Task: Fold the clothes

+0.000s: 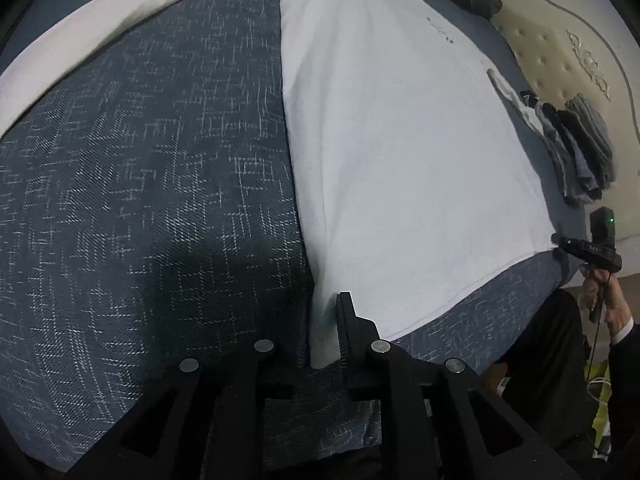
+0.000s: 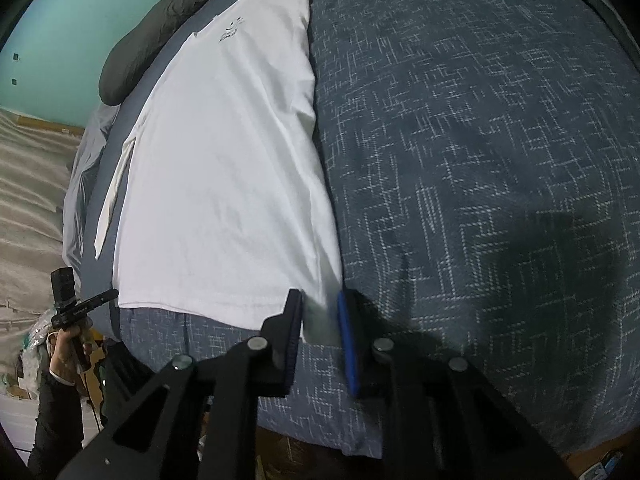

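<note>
A white shirt [image 1: 400, 140] lies flat on the blue patterned bedcover [image 1: 140, 160], hem toward me, with a small dark print near its collar. In the left wrist view my left gripper [image 1: 322, 332] sits at the near left hem corner, and cloth fills the narrow gap between its fingers. The right gripper [image 1: 560, 240] shows at the far right hem corner, held by a hand [image 1: 612, 312]. In the right wrist view my right gripper [image 2: 320, 316] pinches the right hem corner of the shirt [image 2: 220, 180]. The left gripper [image 2: 114, 294] touches the other corner.
A stack of folded grey clothes [image 1: 580, 148] lies beside a cream tufted headboard [image 1: 560, 60]. A dark pillow [image 2: 160, 32] lies beyond the collar. A cream sheet [image 1: 100, 32] crosses the far side. The bed edge [image 2: 320, 420] is just below the grippers.
</note>
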The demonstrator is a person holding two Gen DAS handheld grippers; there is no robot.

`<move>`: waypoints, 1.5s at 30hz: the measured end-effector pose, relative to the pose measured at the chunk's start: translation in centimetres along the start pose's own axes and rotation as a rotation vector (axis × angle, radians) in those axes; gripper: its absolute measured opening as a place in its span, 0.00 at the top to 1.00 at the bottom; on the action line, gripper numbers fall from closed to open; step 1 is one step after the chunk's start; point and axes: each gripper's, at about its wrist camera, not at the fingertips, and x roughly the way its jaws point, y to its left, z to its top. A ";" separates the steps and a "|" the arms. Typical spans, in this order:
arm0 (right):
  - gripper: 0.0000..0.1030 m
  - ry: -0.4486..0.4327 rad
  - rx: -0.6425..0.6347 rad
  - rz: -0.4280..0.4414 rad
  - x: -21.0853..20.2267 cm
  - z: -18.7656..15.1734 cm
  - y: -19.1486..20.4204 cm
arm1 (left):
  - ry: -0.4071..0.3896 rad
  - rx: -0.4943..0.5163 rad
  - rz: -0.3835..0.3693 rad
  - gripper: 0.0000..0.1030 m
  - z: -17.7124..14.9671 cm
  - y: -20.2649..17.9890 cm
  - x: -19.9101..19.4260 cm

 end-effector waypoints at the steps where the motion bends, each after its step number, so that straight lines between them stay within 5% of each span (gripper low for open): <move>1: 0.88 -0.001 -0.006 -0.002 0.2 0.2 0.1 | 0.001 0.000 0.000 0.86 -0.1 0.0 0.1; 5: 0.93 -0.015 -0.019 0.001 0.0 0.2 0.7 | -0.006 0.016 0.010 0.98 -0.5 -0.2 -0.3; 17: 0.95 -0.136 -0.048 0.102 -7.6 -0.3 2.2 | -0.056 0.096 -0.004 0.98 -0.4 -2.0 -6.1; 26: 0.95 -0.013 0.023 -0.032 -1.2 -1.8 -0.8 | 0.020 0.071 0.021 0.98 -1.6 -0.7 -1.9; 45: 0.94 0.005 0.017 -0.015 -1.3 -1.5 -0.5 | 0.024 0.037 0.021 0.96 -1.6 0.4 -1.0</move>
